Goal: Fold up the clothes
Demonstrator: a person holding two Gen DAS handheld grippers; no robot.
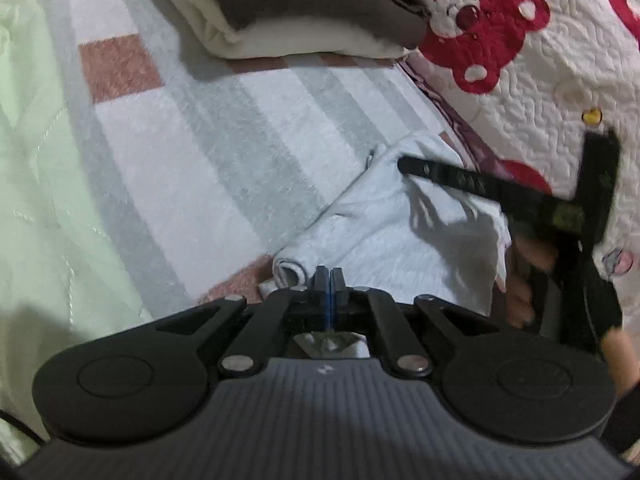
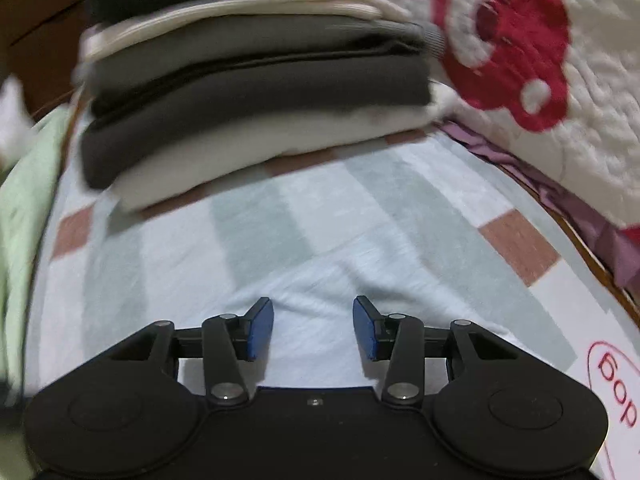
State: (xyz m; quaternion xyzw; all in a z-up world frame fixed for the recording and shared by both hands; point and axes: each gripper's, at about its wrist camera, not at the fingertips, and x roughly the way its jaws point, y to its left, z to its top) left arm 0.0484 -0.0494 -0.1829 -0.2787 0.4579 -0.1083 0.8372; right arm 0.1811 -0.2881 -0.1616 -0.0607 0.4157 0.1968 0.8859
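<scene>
The pale garment [image 1: 396, 240] lies half-rolled on the checked bed [image 1: 192, 152], long axis running up-right from the left claw [image 1: 329, 280], clamped on its near edge; the right claw [image 2: 313, 328] hangs apart over it.

A checked bedsheet [image 2: 360, 208] spreads across the bed, pale grey-green and white squares broken by small terracotta ones. On the left lies a pale green quilted cover [image 1: 36, 184]. To the right rises a cream quilted blanket [image 1: 532, 92] patterned with red bears. At top left in the right wrist view sits a dark brown surface [image 2: 36, 20], possibly a wooden floor or furniture, too blurred to tell. Light is indoor, soft, shadows falling on the sheet.
</scene>
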